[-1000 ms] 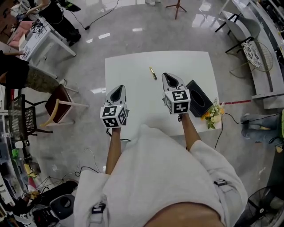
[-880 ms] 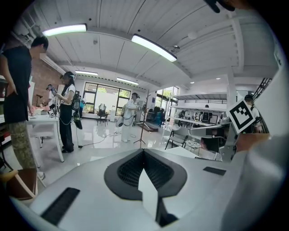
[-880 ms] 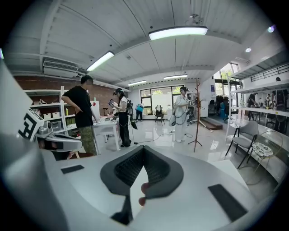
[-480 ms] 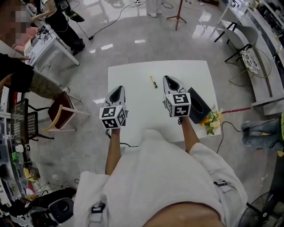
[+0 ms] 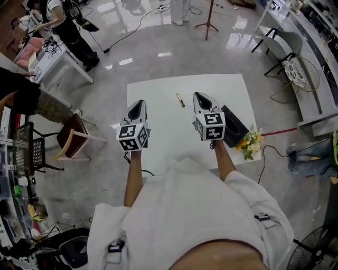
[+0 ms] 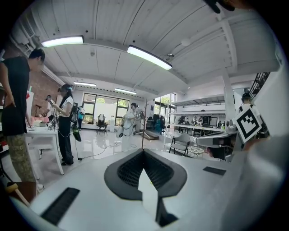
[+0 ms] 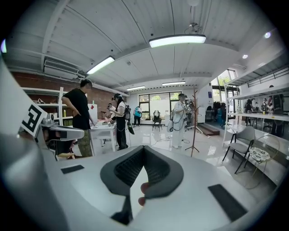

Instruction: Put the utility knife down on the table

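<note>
The utility knife [image 5: 180, 100], thin and yellow-black, lies on the white table [image 5: 158, 87] toward its far middle, with nothing touching it. My left gripper [image 5: 137, 105] hovers over the table's left part, shut and empty. My right gripper [image 5: 200, 97] hangs just right of the knife and nearer to me, also shut and empty. In the left gripper view the jaws [image 6: 143, 152] meet at their tips and point out level into the room. The right gripper view shows the same closed jaws [image 7: 144, 149]. The knife is in neither gripper view.
A black box [image 5: 232, 125] sits at the table's right edge, with a bunch of flowers [image 5: 252, 141] beside it. A chair [image 5: 71, 134] stands left of the table. People stand round a white desk [image 5: 53, 52] at far left. A coat stand [image 5: 208, 16] is beyond.
Both grippers have lifted a little, the left one more. The knife has stayed in place on the table. Both pairs of jaws remain shut.
</note>
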Action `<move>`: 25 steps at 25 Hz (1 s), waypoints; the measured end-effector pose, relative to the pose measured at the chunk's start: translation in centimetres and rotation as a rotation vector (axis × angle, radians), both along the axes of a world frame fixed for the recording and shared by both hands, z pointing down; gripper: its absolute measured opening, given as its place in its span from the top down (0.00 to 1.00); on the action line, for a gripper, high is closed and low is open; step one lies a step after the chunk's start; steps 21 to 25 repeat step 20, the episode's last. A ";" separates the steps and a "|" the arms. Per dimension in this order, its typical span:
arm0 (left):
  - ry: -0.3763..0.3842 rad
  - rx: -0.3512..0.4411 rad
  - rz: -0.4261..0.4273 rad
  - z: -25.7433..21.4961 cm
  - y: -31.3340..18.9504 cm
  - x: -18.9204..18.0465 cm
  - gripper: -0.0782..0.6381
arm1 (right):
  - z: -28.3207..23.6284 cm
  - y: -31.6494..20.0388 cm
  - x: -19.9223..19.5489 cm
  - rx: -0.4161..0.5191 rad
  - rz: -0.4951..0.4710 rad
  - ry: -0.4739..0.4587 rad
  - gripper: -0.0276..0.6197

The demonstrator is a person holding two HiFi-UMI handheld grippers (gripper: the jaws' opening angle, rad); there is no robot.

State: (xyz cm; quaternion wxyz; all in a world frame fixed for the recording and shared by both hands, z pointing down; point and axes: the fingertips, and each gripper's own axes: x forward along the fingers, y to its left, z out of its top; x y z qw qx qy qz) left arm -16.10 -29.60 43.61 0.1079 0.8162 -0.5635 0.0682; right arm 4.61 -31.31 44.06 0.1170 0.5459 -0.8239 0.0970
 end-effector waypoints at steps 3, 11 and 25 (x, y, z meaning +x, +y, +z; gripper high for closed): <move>0.000 0.006 0.002 -0.3 0.1 0.2 0.87 | 0.1 0.4 0.1 -0.001 0.002 0.000 0.91; -0.001 0.005 0.010 -0.4 0.1 0.1 0.87 | 0.4 0.8 -0.4 -0.009 0.002 0.008 0.91; -0.008 -0.003 0.013 0.1 -0.1 0.3 0.87 | 0.5 0.5 0.0 -0.008 0.004 0.015 0.91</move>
